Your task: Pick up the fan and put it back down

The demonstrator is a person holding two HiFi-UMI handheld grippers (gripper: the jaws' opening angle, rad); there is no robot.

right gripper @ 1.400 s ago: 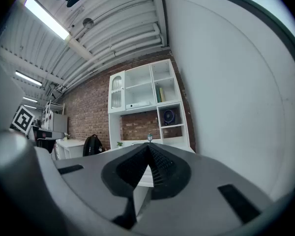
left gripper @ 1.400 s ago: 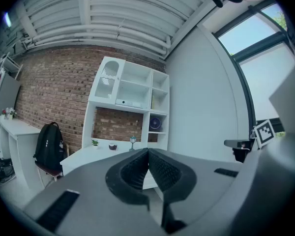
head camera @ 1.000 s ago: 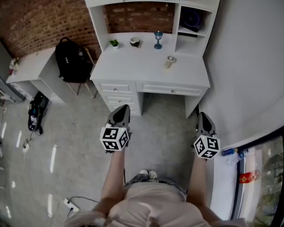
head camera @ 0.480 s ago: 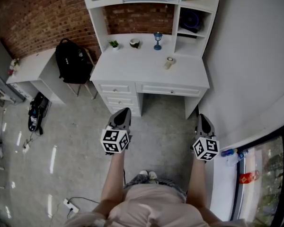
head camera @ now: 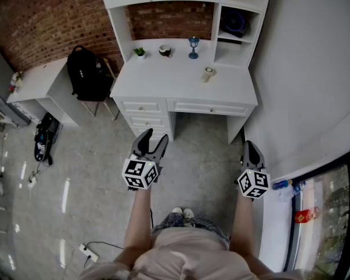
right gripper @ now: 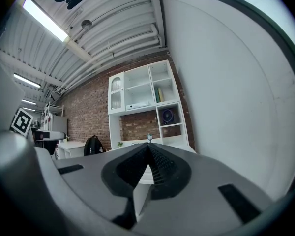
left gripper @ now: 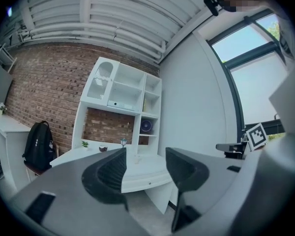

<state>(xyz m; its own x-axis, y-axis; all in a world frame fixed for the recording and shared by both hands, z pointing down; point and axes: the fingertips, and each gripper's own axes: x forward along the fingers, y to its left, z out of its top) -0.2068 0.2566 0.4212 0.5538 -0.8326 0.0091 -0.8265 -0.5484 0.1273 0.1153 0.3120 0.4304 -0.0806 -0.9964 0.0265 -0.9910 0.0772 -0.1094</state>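
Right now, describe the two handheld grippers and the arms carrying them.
The left gripper and right gripper are grey, tapering to two pointed jaws with dark ribbed pads. Each carries a white cube printed with black square markers. No cables show. The forearms are bare of sleeves; the person wears a pale pinkish garment. The left jaws have just been opening, with nothing between them.

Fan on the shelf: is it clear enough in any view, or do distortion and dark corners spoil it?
Head view: the fan is a dark shape in shadow, with wide-lens bending at the edges. Left gripper view: heavy fisheye, black corners, bright window at right; fan small but distinct. Right gripper view: same fisheye, ceiling light strip blown out; fan small.
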